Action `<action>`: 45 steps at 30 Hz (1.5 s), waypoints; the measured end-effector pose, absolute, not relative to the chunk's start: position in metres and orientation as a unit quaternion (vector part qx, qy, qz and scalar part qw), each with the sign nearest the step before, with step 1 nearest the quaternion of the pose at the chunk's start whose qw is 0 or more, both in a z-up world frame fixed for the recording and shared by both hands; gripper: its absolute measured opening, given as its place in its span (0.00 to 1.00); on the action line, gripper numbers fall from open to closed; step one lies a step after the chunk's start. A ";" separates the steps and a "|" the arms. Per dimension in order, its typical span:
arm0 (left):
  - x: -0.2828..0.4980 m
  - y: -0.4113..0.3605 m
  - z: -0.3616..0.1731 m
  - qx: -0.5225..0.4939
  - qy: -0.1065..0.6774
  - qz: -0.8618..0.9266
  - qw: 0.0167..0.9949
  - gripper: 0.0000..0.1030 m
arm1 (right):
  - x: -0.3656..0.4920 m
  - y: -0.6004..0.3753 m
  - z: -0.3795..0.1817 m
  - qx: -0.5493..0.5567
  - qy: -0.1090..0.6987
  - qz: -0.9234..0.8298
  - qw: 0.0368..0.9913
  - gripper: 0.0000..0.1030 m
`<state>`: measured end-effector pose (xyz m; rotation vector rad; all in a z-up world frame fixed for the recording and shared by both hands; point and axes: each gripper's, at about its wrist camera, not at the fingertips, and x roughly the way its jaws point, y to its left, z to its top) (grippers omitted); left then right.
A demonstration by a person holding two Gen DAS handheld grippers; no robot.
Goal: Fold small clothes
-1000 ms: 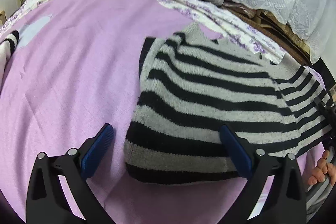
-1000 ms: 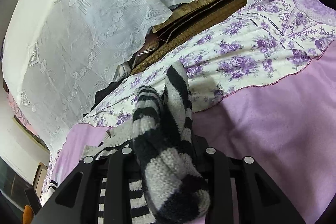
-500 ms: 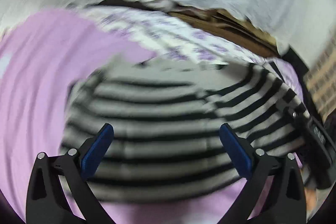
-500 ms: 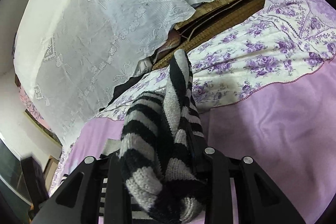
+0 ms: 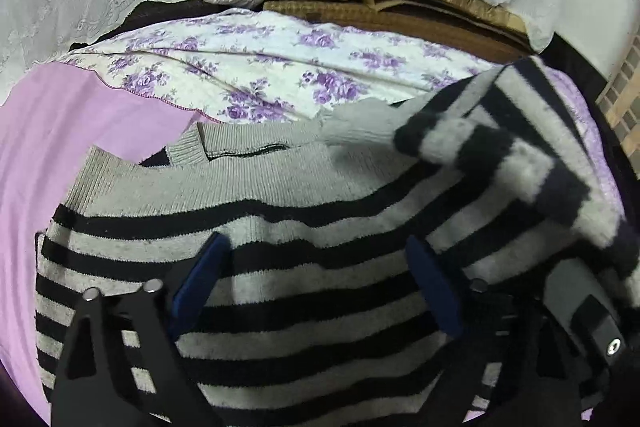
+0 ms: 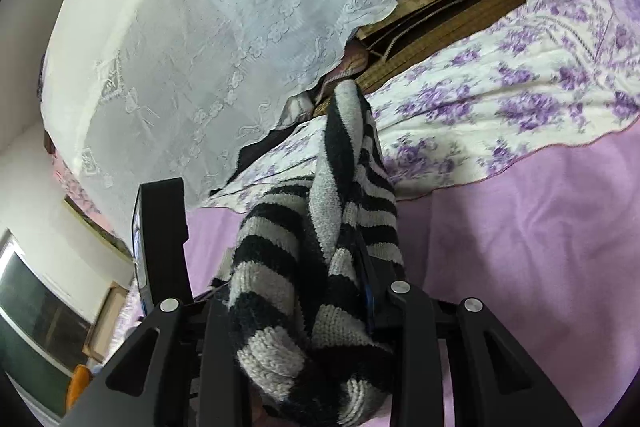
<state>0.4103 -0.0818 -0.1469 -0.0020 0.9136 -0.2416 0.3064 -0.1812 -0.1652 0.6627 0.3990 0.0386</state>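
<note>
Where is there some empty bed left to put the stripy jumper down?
Bare pink bedsheet shows left of the black-and-grey striped knit sweater, below the purple-flowered white quilt. In the right wrist view, more pink sheet lies right of the raised sleeve. The middle is crowded by the sweater.

A: What does the left claw (image 5: 316, 279) look like?

B: Matte black plastic arms with triangular cut-outs, each carrying round silver screw heads near the top. Its fingers (image 5: 200, 279) are faced with dark blue pads, flat and oblong.

A: And the right claw (image 6: 320, 267)?

B: The same black frame, seen from its own camera: ribbed struts with triangular windows and four bright silver screws in a row. A thin edge of blue pad shows on the inner side of one finger.

A: Anything else on the rig?

B: In the left view, a black housing with a small silver screw at the lower right.
</note>
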 end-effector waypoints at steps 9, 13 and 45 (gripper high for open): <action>0.394 -0.053 -0.122 -0.026 0.413 -0.128 0.901 0.65 | 0.303 -0.143 -0.142 0.282 0.180 0.034 0.942 0.32; 0.389 -0.033 -0.104 -0.014 0.388 -0.111 0.915 0.64 | 0.307 -0.125 -0.130 0.272 0.177 0.052 0.945 0.33; 0.385 0.140 -0.134 -0.040 0.370 -0.034 0.928 0.67 | 0.360 0.023 -0.147 0.181 0.266 0.128 0.938 0.43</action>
